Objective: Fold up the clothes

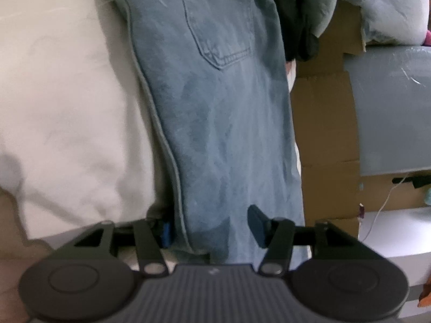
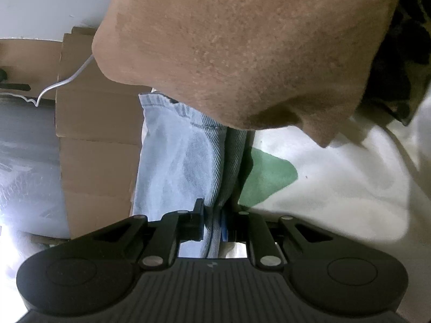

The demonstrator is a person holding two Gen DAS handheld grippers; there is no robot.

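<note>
while the light blue denim jeans [image 1: 215, 107] lie on the white sheet [image 1: 67, 107], the left gripper [image 1: 212, 228] gapes around their near end — the right gripper [image 2: 212, 223] pinches a denim fold.

Both grippers look the same: left gripper [image 1: 212, 228] and right gripper [image 2: 212, 223] have black linkage arms, silver pivot screws, blue pads, and ribbed dark-grey bodies flanked by round discs.

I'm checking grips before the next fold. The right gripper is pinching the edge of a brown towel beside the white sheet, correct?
Not quite. The right gripper is pinching the jeans, not a brown towel; the right wrist view shows denim between its pads, beside the white sheet.
</note>
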